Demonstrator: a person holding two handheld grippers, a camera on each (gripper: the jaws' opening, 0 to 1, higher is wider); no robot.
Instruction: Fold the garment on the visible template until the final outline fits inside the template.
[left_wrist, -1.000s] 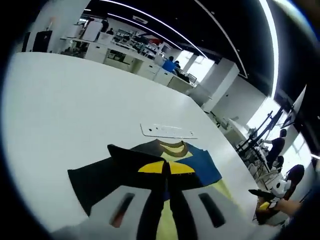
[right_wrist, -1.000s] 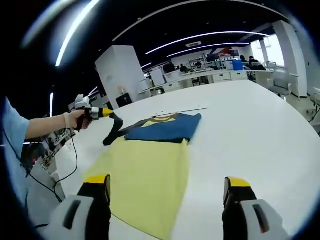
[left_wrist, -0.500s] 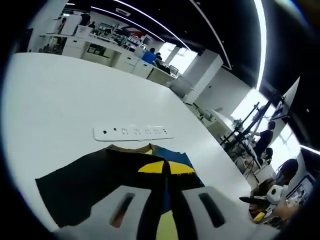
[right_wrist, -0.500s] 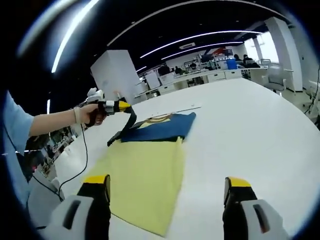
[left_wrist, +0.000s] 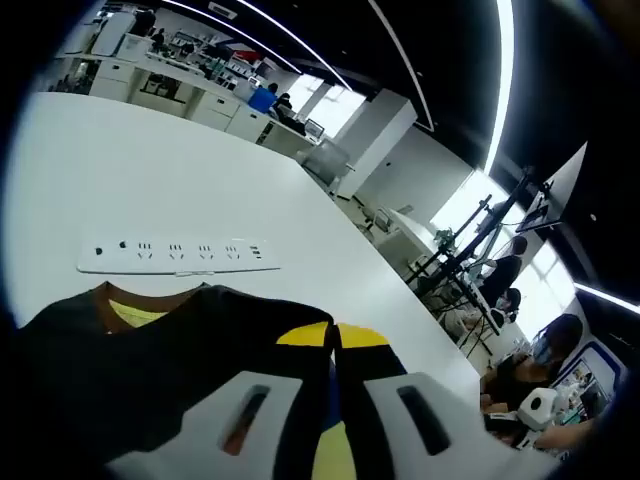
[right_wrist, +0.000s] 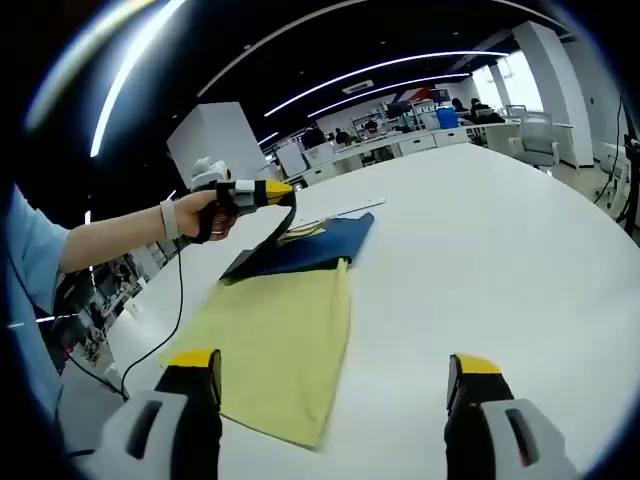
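- Yellow-and-blue garment (right_wrist: 285, 320) lies on the white tabletop (right_wrist: 480, 260).
- Left gripper (right_wrist: 270, 190) is clamped on its dark sleeve (left_wrist: 150, 350), lifted beside a power strip (left_wrist: 180, 255).
- Right gripper (right_wrist: 335, 385) hovers, jaws apart.

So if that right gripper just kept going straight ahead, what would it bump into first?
Probably nothing soon: between the open right gripper jaws lies bare white table. The yellow garment sits just left of that line.
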